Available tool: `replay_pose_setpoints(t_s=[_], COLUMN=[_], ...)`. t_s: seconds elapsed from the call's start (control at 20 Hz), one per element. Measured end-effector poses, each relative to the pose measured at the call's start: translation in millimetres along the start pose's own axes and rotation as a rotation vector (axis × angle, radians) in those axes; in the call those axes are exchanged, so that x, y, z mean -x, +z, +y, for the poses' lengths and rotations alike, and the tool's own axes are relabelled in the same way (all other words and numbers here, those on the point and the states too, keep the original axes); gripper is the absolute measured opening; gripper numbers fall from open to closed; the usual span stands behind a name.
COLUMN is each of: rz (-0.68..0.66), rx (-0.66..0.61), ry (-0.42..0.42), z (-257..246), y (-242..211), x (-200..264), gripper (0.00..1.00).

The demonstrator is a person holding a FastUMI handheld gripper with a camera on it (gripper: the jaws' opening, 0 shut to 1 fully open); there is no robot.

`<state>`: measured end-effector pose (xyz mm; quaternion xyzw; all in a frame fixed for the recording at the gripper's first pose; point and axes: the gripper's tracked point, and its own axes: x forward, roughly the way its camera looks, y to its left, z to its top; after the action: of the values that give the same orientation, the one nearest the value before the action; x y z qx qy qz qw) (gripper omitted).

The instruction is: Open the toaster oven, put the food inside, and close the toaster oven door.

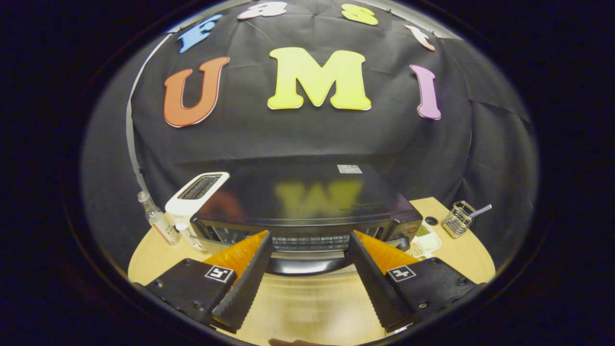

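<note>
A black toaster oven (307, 197) with a glossy top stands on the round wooden table (307, 307), just ahead of my fingers. Its front glass (310, 242) shows a wire rack behind it, and a dark handle bar (307, 265) runs along the front between my two fingers. I cannot tell whether the door is shut or slightly ajar. My gripper (310, 236) is open, its fingertips level with the oven's front on either side of the handle, holding nothing. A white dish of food (425, 240) sits beside the oven's right end, beyond my right finger.
A white pop-up toaster (194, 199) stands against the oven's left side, with a clear bottle (156, 218) further left. A wire utensil holder (459, 218) and a small black disc (431, 220) sit at the table's right edge. Bare wood lies under my fingers.
</note>
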<state>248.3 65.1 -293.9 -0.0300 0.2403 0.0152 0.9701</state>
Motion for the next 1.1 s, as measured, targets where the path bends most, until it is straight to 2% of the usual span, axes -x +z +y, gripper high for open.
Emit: replay_pose_setpoints(t_s=[0.65, 0.9, 1.1], rz=[-0.062, -0.037, -0.004], rx=[0.001, -0.035, 0.010], ry=[0.016, 0.001, -0.021], z=[-7.3, -11.0, -7.9], y=[-81.9, -134.1, -159.0], x=[51.3, 56.3, 47.7], gripper=[1.00, 1.00, 1.00])
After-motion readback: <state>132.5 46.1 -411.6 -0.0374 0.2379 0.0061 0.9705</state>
